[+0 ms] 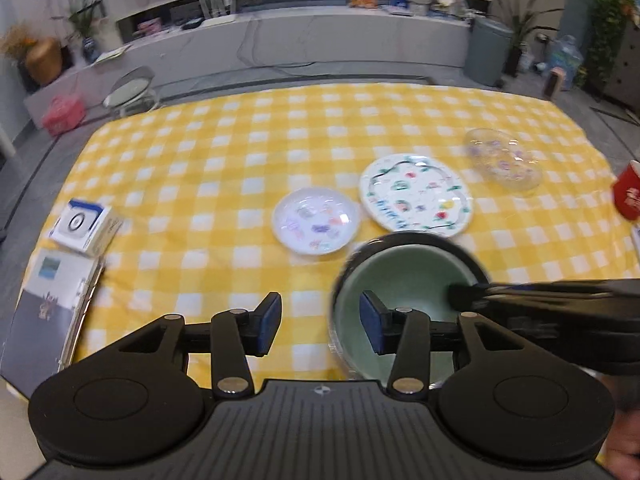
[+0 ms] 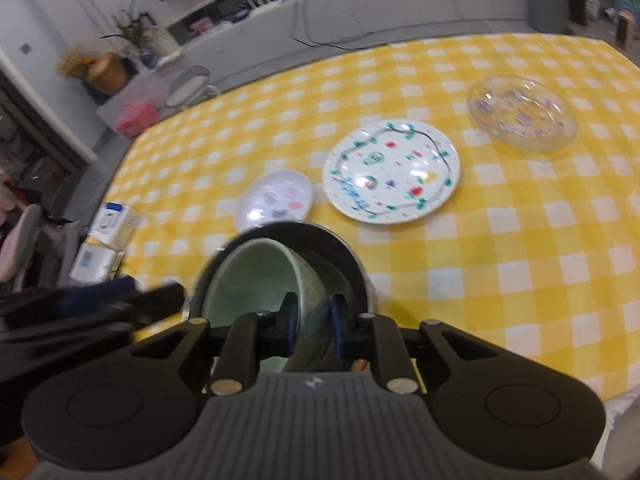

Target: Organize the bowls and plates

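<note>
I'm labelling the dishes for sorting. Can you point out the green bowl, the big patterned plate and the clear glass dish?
green bowl [image 2: 256,280], right wrist view, on its pale inner wall.
big patterned plate [image 1: 416,194], left wrist view, on its painted centre.
clear glass dish [image 2: 522,114], right wrist view, on its see-through middle.

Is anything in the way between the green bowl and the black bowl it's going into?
Nothing visible is in the way. The right tongs pinch the green bowl by its wall, tilted inside the dark bowl already. The left tongs hang open beside it.
</note>
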A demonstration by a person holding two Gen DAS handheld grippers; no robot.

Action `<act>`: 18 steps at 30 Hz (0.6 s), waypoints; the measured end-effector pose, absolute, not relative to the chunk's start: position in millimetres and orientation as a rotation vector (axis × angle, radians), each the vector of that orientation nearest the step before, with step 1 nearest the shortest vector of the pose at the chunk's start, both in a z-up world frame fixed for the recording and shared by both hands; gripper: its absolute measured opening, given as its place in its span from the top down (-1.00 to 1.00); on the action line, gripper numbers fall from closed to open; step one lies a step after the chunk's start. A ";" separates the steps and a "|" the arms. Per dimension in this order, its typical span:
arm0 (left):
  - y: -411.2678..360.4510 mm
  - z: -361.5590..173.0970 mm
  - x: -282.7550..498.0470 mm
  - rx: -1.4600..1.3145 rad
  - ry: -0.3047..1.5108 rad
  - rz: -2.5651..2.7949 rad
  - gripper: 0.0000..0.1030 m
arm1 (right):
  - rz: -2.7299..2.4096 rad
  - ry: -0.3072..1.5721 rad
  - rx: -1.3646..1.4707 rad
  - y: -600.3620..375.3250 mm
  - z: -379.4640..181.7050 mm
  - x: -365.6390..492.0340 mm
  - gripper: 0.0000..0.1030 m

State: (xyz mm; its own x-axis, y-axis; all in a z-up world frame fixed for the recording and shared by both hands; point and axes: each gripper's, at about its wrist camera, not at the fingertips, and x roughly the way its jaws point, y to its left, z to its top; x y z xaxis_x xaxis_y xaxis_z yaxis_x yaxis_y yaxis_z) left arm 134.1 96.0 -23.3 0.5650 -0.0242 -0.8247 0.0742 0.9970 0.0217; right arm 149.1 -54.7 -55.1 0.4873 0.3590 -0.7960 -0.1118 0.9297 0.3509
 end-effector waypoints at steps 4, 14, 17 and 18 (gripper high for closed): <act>108.3 -37.9 141.5 0.061 1.001 0.018 0.00 | 0.243 0.991 0.180 -52.4 -48.9 147.3 0.69; 121.2 -70.5 152.5 0.001 1.103 0.075 0.10 | 0.273 1.003 0.109 -44.8 -58.9 145.3 0.70; 126.2 -72.3 153.5 -0.029 1.120 0.069 0.11 | 0.282 1.018 0.161 -51.1 -58.0 147.4 0.63; 127.2 -72.4 153.8 -0.036 1.126 0.071 0.11 | 0.290 1.024 0.187 -54.4 -57.0 148.1 0.55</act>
